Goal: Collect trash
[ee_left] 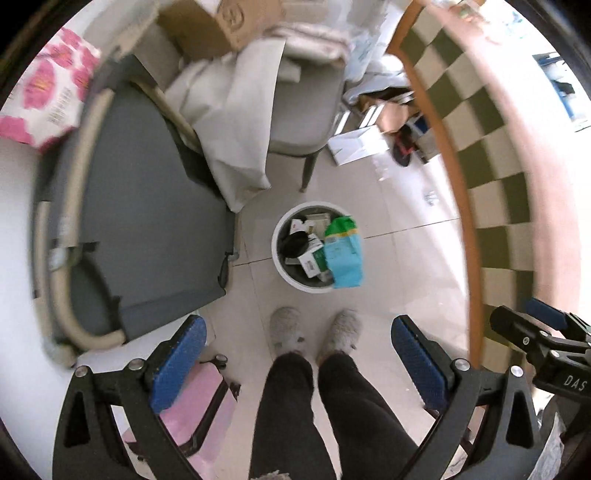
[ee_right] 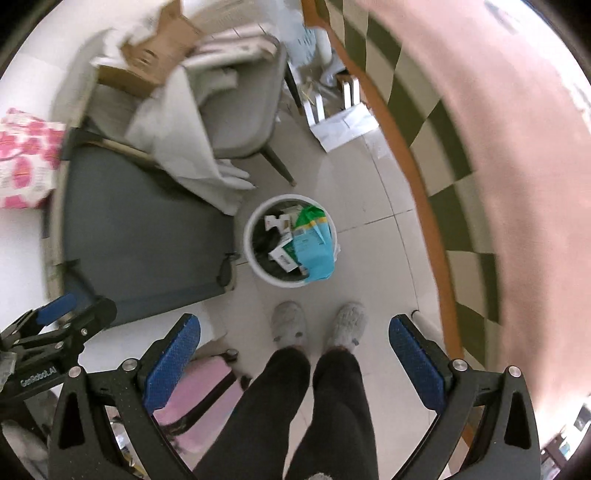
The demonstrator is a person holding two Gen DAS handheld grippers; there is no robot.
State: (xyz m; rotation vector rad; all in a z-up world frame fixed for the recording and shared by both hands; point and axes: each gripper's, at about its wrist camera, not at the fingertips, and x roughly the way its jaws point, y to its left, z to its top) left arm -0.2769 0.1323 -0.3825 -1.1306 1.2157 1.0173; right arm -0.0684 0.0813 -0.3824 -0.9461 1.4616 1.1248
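Observation:
A white round trash bin (ee_left: 277, 254) stands on the tiled floor below both grippers; it also shows in the right wrist view (ee_right: 253, 258). It is full of small boxes, a black item and a blue and green packet (ee_left: 344, 254) that leans over the rim, seen too in the right wrist view (ee_right: 314, 254). My left gripper (ee_left: 297, 363) is open and empty, held high above the floor. My right gripper (ee_right: 294, 360) is open and empty at the same height; it shows at the left wrist view's right edge (ee_left: 543, 332).
A grey folding cot (ee_left: 147, 229) lies left of the bin. A grey chair (ee_left: 303, 110) with white cloth and a cardboard box (ee_left: 221, 26) stands behind. A checkered tablecloth edge (ee_left: 491, 166) runs on the right. The person's legs and slippers (ee_left: 314, 332) stand before the bin. A pink suitcase (ee_left: 199, 406) is lower left.

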